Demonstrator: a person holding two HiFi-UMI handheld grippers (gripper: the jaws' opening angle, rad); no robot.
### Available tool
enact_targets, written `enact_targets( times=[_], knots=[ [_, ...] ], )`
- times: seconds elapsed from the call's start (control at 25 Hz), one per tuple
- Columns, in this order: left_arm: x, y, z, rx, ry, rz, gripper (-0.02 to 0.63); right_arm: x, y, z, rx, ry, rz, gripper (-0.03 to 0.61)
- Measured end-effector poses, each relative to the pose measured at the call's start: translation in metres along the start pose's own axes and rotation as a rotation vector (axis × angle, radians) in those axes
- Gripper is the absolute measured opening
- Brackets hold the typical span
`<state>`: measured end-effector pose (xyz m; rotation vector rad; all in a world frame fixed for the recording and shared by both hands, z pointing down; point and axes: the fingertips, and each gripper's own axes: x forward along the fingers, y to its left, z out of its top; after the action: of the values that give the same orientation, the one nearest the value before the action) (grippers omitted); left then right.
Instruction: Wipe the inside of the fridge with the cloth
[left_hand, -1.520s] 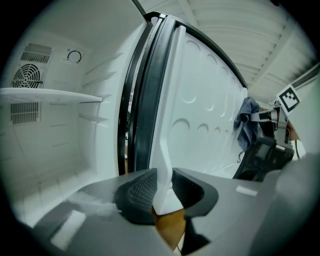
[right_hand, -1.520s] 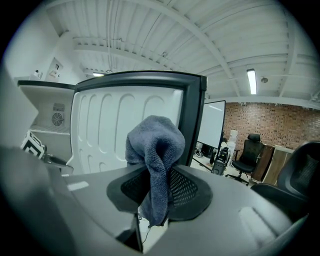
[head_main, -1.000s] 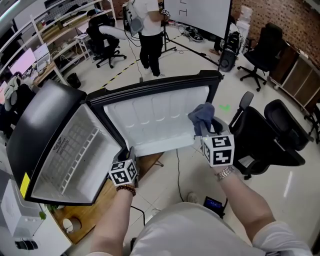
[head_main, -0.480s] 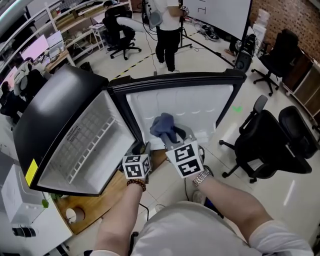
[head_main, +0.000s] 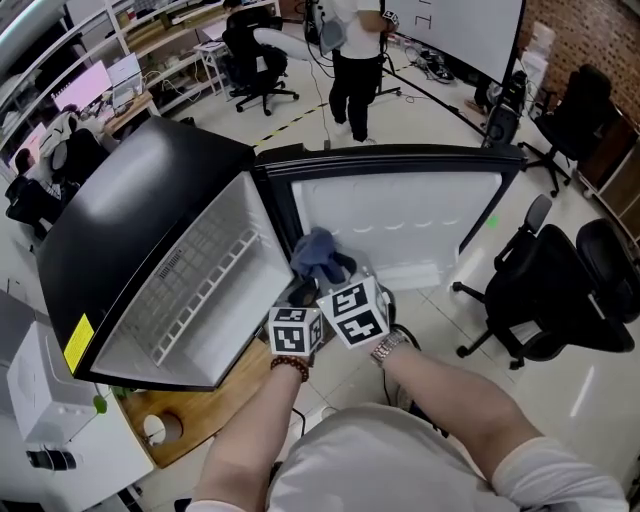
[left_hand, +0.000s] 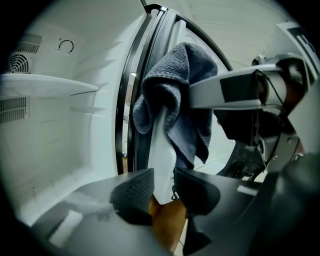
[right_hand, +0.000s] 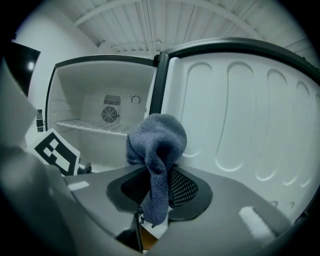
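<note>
Looks like the approach step, with no wiping begun. Grasping the blue-grey cloth (right_hand: 157, 142) between the pads of the right gripper (right_hand: 159, 186), bunched up above the jaws and trailing a short tail below them. Hovering with it at the mouth of the open mini fridge (head_main: 150, 200), right in front of the black hinge-side edge (right_hand: 156, 85), between the white compartment (right_hand: 80, 100) on the left and the moulded door liner (right_hand: 240, 125) on the right. Appears apart from both surfaces, though no view settles whether the cloth brushes that edge.

Holding the left gripper (left_hand: 162, 182) low and close beside the right one, its jaws released, just now opening to a narrow gap. Nothing between those pads; only the lower white corner of the door beyond them.

Calls next for swinging the cloth leftwards past the edge and into the compartment, then pressing the bunched part flat against a wall or the shelf (right_hand: 95, 127) before any stroke. Needs a firm clamp throughout, since the loose tail could catch on the shelf rim and drag the cloth out. Needs care as well over the two marker cubes (head_main: 352, 312), nearly touching in the head view, so probably moving the left gripper aside first.
</note>
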<state>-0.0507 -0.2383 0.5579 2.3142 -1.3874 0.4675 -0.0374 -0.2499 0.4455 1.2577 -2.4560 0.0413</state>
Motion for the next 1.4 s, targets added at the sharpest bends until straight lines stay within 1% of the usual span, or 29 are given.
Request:
enact_targets(
  times=[0.2,0.6,0.96,1.4],
  knots=[
    [0.006,0.0,-0.003,-0.005,0.009,-0.026,0.123,0.003,-0.002,-0.002,-0.006,-0.003,-0.034,0.1],
    [0.006,-0.002,0.004,-0.012,-0.018,-0.034,0.115,-0.001,-0.01,-0.006,0.018,-0.009,-0.042,0.1],
    [0.006,-0.002,0.004,-0.014,-0.019,-0.021,0.115,-0.004,-0.038,-0.021,0.06,0.021,-0.09,0.1],
    [0.007,0.0,0.003,-0.023,-0.025,-0.001,0.114,-0.026,-0.076,-0.037,0.09,0.035,-0.156,0.1]
  ],
)
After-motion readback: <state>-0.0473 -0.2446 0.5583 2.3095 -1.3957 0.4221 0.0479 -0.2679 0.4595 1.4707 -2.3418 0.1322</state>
